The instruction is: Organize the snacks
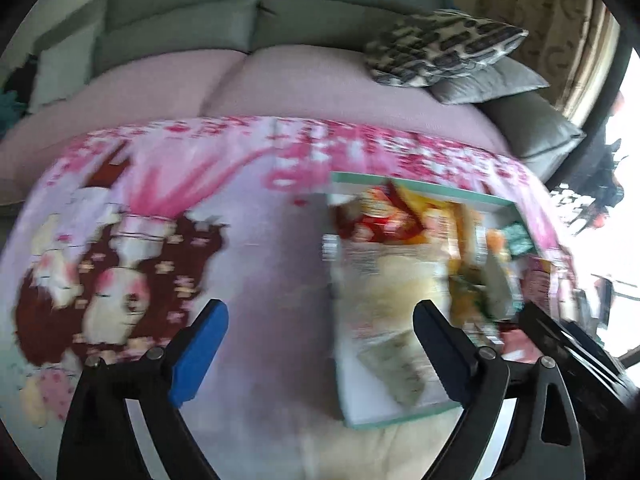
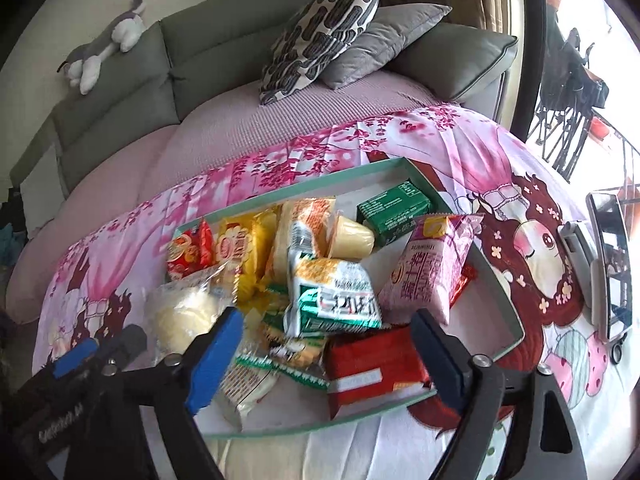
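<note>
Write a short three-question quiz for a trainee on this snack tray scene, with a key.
1. True or false: the right gripper is clamped on the red packet.
2. Which snack lies against the tray's far right corner? A) green box B) pink packet C) yellow packet
3. Fill in: the phone on its stand is ____ the tray.

Key:
1. False. Its jaws stand open, with nothing pressed between the pads.
2. A, the green box. The pink packet overhangs the right rim, and the yellow packet is nearer the left.
3. Outside, to the right on the pink printed cloth.
</note>
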